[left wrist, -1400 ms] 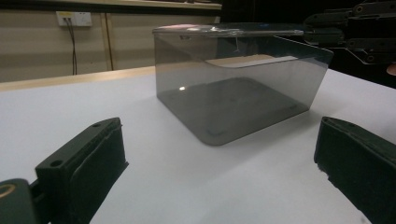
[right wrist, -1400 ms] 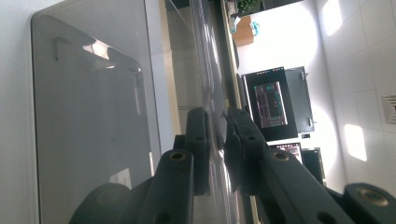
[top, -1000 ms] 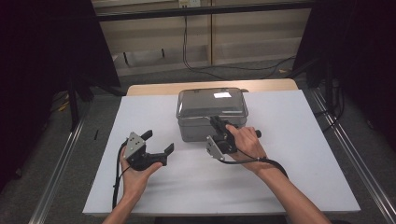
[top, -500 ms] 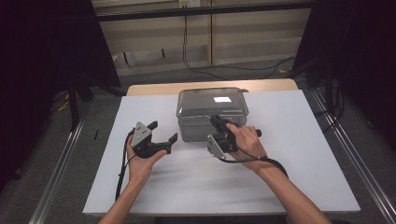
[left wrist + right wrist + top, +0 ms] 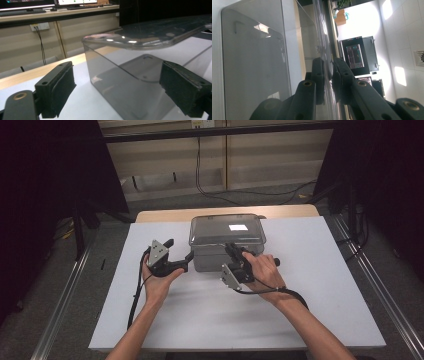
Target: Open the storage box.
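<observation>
Clear lidded box (image 5: 226, 240) sits at 12 o'clock on the white counter (image 5: 310, 310). My right gripper (image 5: 235, 254) is at its near edge, jaws clamped on the lid rim (image 5: 325, 65). My left gripper (image 5: 179, 254) is at the box's 9 o'clock corner, jaws wide apart, straddling the corner (image 5: 105, 75) without touching.
</observation>
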`<state>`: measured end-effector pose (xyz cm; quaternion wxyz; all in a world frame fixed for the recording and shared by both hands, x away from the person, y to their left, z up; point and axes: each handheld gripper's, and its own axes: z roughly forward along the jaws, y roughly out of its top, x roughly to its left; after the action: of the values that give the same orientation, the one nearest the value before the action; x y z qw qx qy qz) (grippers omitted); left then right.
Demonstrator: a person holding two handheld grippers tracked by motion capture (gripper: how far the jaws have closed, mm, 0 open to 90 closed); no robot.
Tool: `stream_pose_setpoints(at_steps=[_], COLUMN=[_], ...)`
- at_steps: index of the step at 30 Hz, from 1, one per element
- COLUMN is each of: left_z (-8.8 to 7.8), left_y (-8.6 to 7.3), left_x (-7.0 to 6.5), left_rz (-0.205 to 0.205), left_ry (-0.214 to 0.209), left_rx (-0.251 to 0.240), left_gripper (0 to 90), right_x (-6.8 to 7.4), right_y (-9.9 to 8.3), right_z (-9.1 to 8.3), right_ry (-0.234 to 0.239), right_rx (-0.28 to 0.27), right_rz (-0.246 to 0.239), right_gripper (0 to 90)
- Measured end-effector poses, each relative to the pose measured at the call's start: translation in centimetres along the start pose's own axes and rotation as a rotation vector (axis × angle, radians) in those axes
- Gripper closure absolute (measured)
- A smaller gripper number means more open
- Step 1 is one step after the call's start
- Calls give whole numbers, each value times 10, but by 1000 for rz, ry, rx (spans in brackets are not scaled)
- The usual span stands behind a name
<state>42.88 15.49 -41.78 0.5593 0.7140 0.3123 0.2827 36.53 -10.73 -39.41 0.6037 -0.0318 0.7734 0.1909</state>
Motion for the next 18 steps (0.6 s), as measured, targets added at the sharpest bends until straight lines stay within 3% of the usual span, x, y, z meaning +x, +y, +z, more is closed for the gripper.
stream_pose_setpoints(at_steps=[8,14,18], left_z=[12,20,25], left_y=[5,4,6], left_x=[1,3,3], left_rz=[32,15,33], left_ry=[8,18,22], left_rx=[7,-16,-21], left_gripper=[171,235,276], right_x=[-2,-2,-2], right_y=[0,0,1], right_z=[0,1,1], right_ry=[-6,-7,-6], right_rx=[-2,-2,0], right_rz=[6,3,-2], right_gripper=[804,802,802])
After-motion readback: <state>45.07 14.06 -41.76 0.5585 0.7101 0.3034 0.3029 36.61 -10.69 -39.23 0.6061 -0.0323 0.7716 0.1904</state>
